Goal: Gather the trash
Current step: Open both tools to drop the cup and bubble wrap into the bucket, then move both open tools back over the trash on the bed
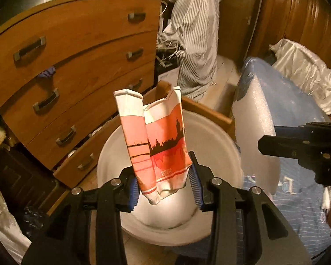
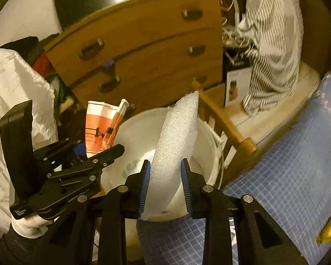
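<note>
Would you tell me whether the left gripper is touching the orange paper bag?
Touching. In the left wrist view, the left gripper has both blue pads pressed against the crumpled orange paper bag, holding it above the white bucket.

Wooden floor point(image 1: 220, 92) carries white bucket point(image 1: 216, 141), wooden dresser point(image 1: 77, 66); blue checked cloth point(image 2: 286, 176) beside bucket.

Small white logo print on the lower orange band of the paper bag point(image 1: 158, 145), too blurred to read. Embossed lettering on the left tongs point(image 2: 94, 152) arm, illegible. White label on its handle, unreadable. Nothing else legible.
</note>
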### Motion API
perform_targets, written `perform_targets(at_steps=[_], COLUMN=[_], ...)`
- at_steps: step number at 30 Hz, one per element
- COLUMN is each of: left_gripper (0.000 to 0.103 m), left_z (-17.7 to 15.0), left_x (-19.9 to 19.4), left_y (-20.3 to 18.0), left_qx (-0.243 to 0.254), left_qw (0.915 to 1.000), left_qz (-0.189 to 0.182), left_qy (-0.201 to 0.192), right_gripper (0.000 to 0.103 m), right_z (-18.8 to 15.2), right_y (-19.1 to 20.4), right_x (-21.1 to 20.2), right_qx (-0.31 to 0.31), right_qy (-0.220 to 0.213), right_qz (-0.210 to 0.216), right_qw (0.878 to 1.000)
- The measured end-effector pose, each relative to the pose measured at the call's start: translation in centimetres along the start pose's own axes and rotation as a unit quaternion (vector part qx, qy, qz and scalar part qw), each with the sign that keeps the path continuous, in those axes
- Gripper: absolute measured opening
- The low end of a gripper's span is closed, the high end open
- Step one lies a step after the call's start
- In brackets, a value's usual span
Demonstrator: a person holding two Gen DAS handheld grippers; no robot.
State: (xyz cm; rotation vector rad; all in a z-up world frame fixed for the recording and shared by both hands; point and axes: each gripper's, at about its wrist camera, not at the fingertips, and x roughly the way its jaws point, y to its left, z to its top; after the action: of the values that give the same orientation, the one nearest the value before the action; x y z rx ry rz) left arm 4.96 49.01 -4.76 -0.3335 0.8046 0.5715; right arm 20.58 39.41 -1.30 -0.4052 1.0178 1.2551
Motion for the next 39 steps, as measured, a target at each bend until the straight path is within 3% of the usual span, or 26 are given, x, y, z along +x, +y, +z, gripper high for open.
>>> perform_targets(at_steps=[5, 14, 17, 18, 20, 21, 26, 34, 39], left_gripper=[0.037, 0.037, 0.044, 0.047, 0.056, 0.062, 0.063, 0.063, 0.063], left_z=[-0.2, -0.3, -0.1, -0.1, 0.0, 0.1, 0.1, -0.4, -1.5], left_x=[1.7, 3.5, 3.5, 3.6, 3.8, 3.8, 4.0, 2.8, 0.8], left_y=[1.3, 2.6, 2.6, 2.6, 2.9, 3.2, 3.7, 2.8, -0.2], left_qx=[-0.006, -0.013, -0.01, -0.01, -0.013, -0.018, -0.025, -0.018, 0.004], left_qw=[0.9998, 0.9995, 0.9996, 0.9996, 0.9995, 0.9994, 0.9991, 0.9995, 1.0], left_qz=[0.009, 0.003, 0.005, 0.005, 0.017, 0.02, 0.024, 0.019, -0.008], left_qy=[0.019, 0.029, 0.025, 0.024, 0.024, 0.022, 0.023, 0.017, 0.001], right_gripper=[0.03, 0.03, 0.031, 0.033, 0.056, 0.058, 0.058, 0.058, 0.058], right_z=[0.5, -0.3, -0.4, -0.4, -0.4, -0.5, -0.8, -2.9, -8.8], right_y=[0.0, -1.4, -1.5, -1.6, -2.1, -2.3, -2.9, -3.1, -3.9], right_x=[2.7, 3.5, 3.6, 3.6, 3.6, 3.4, 2.6, -1.4, -6.8], right_qx=[0.007, 0.009, 0.011, 0.012, 0.021, 0.025, 0.032, 0.042, 0.057], right_qy=[0.016, 0.021, 0.02, 0.018, 0.013, 0.006, -0.006, -0.04, -0.097], right_qz=[0.007, 0.01, 0.01, 0.011, 0.02, 0.024, 0.031, 0.037, 0.03], right_qw=[1.0, 1.0, 1.0, 1.0, 0.999, 0.999, 0.999, 0.998, 0.993])
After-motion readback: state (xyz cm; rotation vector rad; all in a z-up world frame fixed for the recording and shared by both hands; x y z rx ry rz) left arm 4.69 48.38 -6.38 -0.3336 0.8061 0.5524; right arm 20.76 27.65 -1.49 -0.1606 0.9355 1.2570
